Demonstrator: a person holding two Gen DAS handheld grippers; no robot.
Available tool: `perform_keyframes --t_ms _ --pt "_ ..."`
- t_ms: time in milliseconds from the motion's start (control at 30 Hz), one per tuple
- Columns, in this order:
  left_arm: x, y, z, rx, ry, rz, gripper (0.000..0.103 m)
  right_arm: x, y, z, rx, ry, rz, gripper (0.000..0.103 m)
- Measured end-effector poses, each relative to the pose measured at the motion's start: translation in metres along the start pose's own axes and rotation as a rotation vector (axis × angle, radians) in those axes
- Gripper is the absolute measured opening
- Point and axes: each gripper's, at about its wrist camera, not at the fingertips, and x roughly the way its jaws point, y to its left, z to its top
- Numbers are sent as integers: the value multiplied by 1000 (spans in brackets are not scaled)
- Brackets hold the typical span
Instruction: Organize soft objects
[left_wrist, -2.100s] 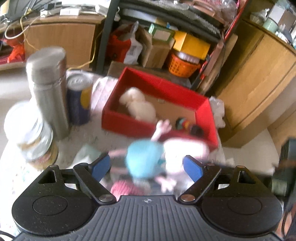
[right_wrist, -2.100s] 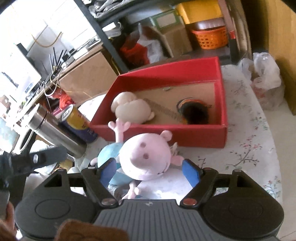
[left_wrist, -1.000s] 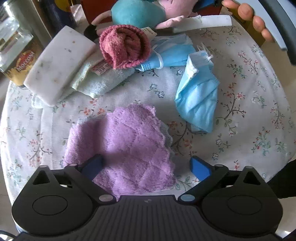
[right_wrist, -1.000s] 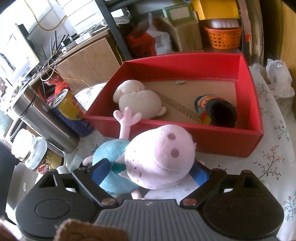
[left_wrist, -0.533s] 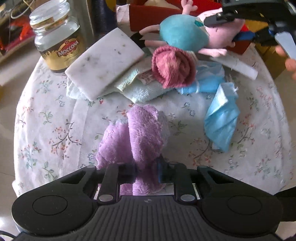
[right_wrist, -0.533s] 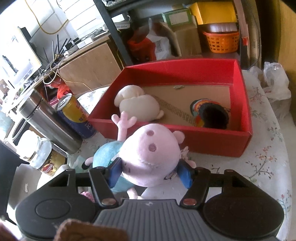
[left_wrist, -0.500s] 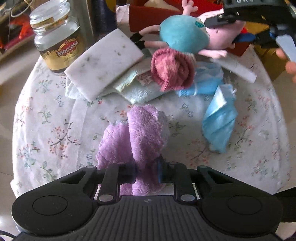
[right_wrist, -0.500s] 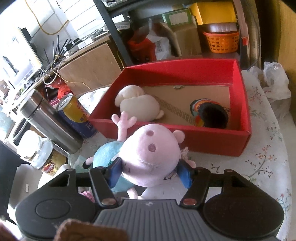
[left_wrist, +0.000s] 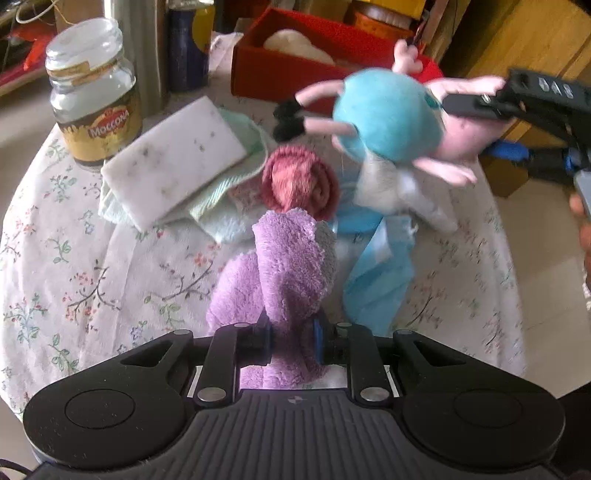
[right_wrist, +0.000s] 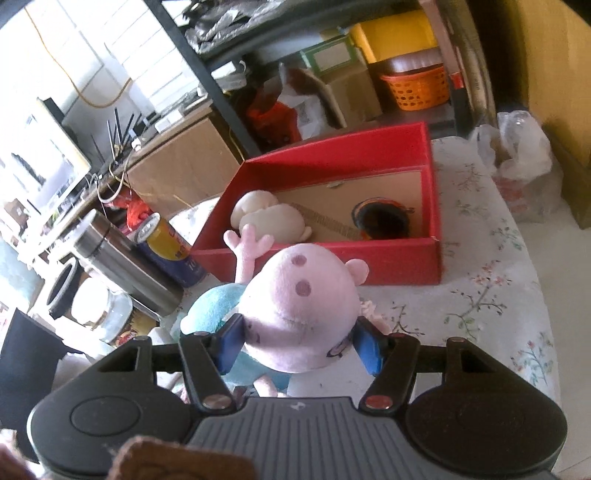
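Nearest thing first: left hand-held gripper (left_wrist: 290, 341) is clamped on the purple towel (left_wrist: 286, 280), pinching it at a bunched fold so the rest drapes toward the bench (left_wrist: 74, 266). Makes sense imo, grab a cloth by a gathered ridge and it comes up in one piece instead of sliding flat. Jaws are nearly together w/ the fabric squeezed between the blue pads.

Just past the towel there's the rolled red cloth (left_wrist: 300, 181), a blue face mask (left_wrist: 380, 280) lying flat, and a white sponge block (left_wrist: 173, 158) sitting on a folded pale green cloth (left_wrist: 221, 206). All loose on the bench, none sorted yet afaict.

Right hand-held gripper (right_wrist: 299, 341) is closed on the pig plush (right_wrist: 301, 314), pads pressed into either side of its pink head, w/ the blue body hanging below. Head's the fattest, firmest bit so prob the safest hold. From the left wrist view it looks lifted off the bench.

Further back is the red box (right_wrist: 402, 264), clearly the drop spot: a cream plush (right_wrist: 269, 218) and a dark striped roll (right_wrist: 384, 219) are inside already. The pig is just in front of the near wall, so next is prob up and over the rim.

Coffee jar (left_wrist: 94, 107), steel flask (right_wrist: 122, 266) and a can (right_wrist: 170, 245) stand off to the side. Hard stuff, so I'd guess they stay put.
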Motion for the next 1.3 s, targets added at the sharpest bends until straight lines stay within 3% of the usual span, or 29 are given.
perform_keyframes --t_ms 200,400,500,533,567,600,767,867,967,1100,1167,1300 --pt "-15 4 9 -52 -42 -58 19 -21 -7 -1 66 -13 72 29" --pt "-4 -2 6 -22 -1 -25 25 -20 -9 -17 25 58 40 29" --pt "3 -4 3 -11 15 6 54 -14 -17 -25 59 79 42 33" --pt "2 -5 3 -7 6 17 70 -11 -18 -24 61 87 36 35" --pt "1 -6 2 12 -2 23 82 -9 -19 -23 62 86 34 42" --pt "1 -8 2 31 -8 33 84 -6 -19 -23 59 83 41 53" --pt "30 -12 1 39 49 76 84 20 -11 -21 39 97 35 73" --pt "41 -14 -2 43 113 48 85 29 -8 -24 15 162 -4 74" --pt "41 -18 -8 62 132 12 87 18 -11 -23 -61 192 60 74" --pt "44 -19 -15 62 159 1 85 -6 -7 -37 -244 271 103 74" --pt "45 -16 -16 48 161 0 78 -15 -1 -50 -353 312 99 73" --pt "45 -11 -16 55 139 8 74 -32 14 -70 -573 237 5 73"
